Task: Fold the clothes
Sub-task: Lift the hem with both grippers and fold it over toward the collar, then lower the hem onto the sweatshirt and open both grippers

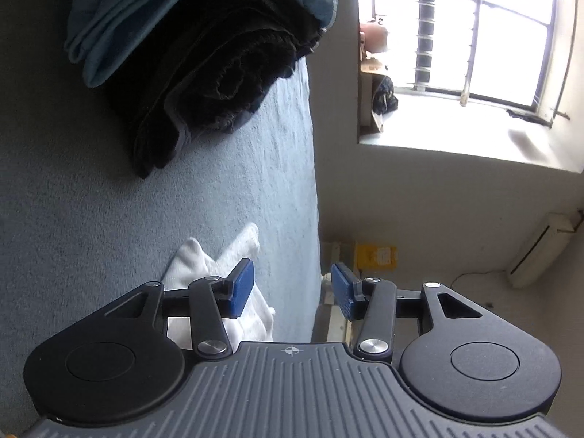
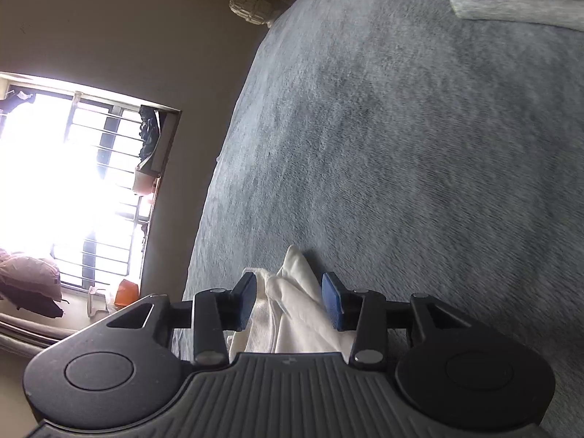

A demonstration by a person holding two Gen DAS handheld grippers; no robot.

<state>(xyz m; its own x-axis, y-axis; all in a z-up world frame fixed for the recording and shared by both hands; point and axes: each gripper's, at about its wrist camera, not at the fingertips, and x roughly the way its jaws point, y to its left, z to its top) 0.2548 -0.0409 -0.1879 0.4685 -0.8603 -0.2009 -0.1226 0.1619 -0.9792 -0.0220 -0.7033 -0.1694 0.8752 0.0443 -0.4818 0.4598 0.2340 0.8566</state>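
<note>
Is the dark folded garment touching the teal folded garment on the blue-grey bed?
Touching: the left wrist view shows the teal folded garment lying directly on the dark folded garment.

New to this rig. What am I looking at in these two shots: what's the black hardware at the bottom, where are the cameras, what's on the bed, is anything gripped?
No robot arm here: a person holds a two-finger gripper in each hand, and each one carries a fisheye camera looking forward along its fingers. Both views are rolled sideways, so the window appears tilted.

Left wrist view: the left gripper has its blue pads apart with nothing between them. A white cloth lies on the blue-grey bed cover beneath one finger. Further off sits a stack of folded dark and teal clothes.

Right wrist view: the right gripper is also open; a white garment lies between its pads, not visibly pinched. Far off lie folded grey and beige clothes.

Nothing is gripped.
</note>
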